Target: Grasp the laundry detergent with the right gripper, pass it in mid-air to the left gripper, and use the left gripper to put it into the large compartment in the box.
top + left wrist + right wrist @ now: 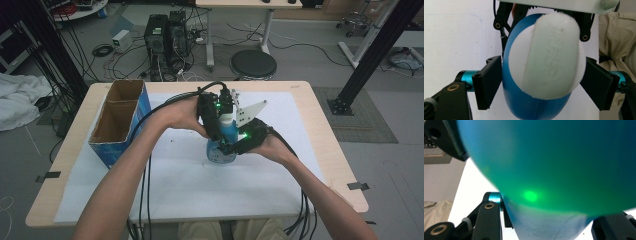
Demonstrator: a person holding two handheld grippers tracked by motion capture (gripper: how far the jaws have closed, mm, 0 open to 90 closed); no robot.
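Left gripper view: the left claw [541,83] is seen clamped on a blue bottle [534,107] just below its white cap [549,57], one jaw pressed to each side. The bottle's long axis is pointed up toward this claw. In the right gripper view, the right claw [549,220] is closed on the lower body. From the high view, the bottle [222,145] is held upright at mid tabletop [300,95], right of a cardboard box [120,120].
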